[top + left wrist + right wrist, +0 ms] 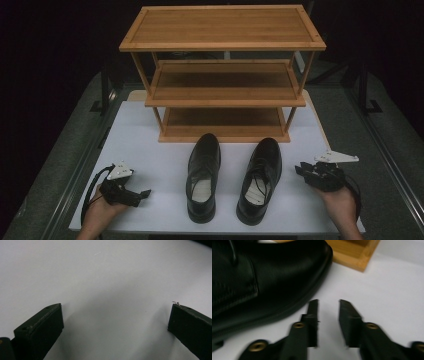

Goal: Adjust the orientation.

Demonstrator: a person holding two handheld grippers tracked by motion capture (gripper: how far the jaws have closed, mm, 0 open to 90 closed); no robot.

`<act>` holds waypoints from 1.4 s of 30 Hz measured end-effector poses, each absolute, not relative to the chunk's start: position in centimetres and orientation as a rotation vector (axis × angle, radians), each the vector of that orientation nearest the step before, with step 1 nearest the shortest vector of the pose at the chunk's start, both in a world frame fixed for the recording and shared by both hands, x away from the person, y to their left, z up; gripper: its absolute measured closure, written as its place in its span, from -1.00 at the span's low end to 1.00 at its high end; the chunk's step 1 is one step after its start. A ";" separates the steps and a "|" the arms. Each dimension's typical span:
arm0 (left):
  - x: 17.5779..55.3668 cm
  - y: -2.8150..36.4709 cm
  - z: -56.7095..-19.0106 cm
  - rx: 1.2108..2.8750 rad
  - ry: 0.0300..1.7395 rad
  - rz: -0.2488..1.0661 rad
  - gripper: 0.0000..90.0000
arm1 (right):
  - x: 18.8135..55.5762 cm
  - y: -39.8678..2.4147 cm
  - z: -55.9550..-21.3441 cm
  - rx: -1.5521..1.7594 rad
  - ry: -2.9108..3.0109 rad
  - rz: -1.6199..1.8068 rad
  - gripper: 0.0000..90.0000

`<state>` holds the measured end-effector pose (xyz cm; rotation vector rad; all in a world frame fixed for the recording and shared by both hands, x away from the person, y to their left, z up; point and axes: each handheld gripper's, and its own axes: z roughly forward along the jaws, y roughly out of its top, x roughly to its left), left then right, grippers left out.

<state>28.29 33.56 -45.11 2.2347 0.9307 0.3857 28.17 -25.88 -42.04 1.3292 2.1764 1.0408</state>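
High view. We note two black leather shoes on the white table [150,150], toes pointing at the wooden rack [222,75] behind them. The right shoe [260,180] lies just beside the right gripper [303,169], which points toward its side without touching it. The left shoe [203,175] sits well apart from the left gripper [144,194], bare table between them. Both are lace-up dress shoes, glossy, with pale insoles showing; laces are visible in the right one. From here we cannot make out how either pair of jaws stands; they are too small and dark. The person's hands are cut off at the bottom edge.

Left gripper view. We see the left gripper [115,315] with its jaws spread wide, nothing between them, white table [105,272] beneath.

Right gripper view. The right gripper [328,315] has its jaws drawn near each other with a narrow gap, nothing between them, pads not pressing anything. The right shoe [262,277] lies to the left of the fingertips, its sole edge close to the left jaw but apart from it. The picture is blurred; the shoe is cut off at the left and top. A corner of the wooden rack [354,255] shows beyond the toe.
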 end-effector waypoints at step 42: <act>28.3 33.6 -45.1 2.230 0.932 0.386 -1.00 | 36.2 -20.5 -42.7 1.209 2.390 1.083 1.00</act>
